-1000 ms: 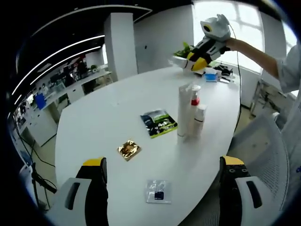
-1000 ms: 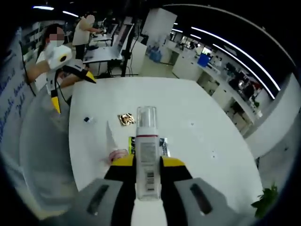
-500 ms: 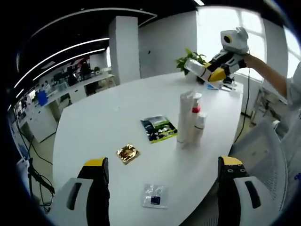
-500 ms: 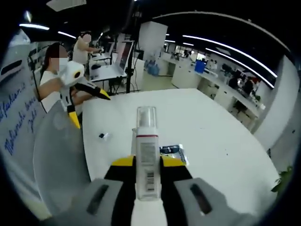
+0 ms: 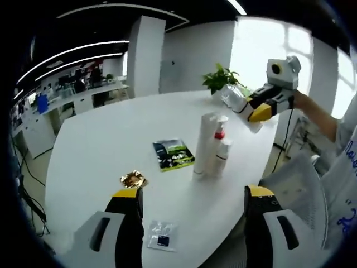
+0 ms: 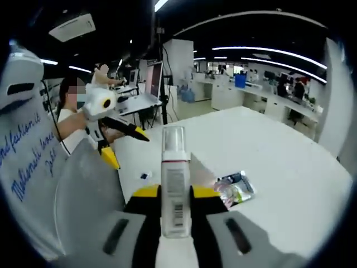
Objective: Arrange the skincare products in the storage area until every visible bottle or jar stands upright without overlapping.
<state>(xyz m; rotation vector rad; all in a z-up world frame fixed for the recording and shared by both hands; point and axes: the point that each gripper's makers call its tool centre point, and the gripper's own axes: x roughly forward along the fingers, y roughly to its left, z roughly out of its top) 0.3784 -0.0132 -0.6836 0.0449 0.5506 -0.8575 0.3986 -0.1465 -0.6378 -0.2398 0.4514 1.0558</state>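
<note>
An open-plan office with strip lights surrounds a long white table (image 5: 100, 151), where three skincare containers (image 5: 211, 148) stand upright and close together near the table's edge, beside a grey mesh chair (image 5: 301, 184). The right gripper (image 6: 175, 195), held up over the table's far end near a potted plant (image 5: 218, 79), is clamped on a clear-capped pump bottle (image 6: 173, 167), apparently carried in to join the standing group. The left gripper (image 5: 192, 198) hovers low with its jaws wide apart and nothing between them, seemingly kept clear. A dark printed sachet (image 5: 173, 154) lies just beside the group, the likeliest obstacle to a landing spot; a gold foil packet (image 5: 133, 179) and a small clear packet (image 5: 162, 242) lie nearer the left gripper.
</note>
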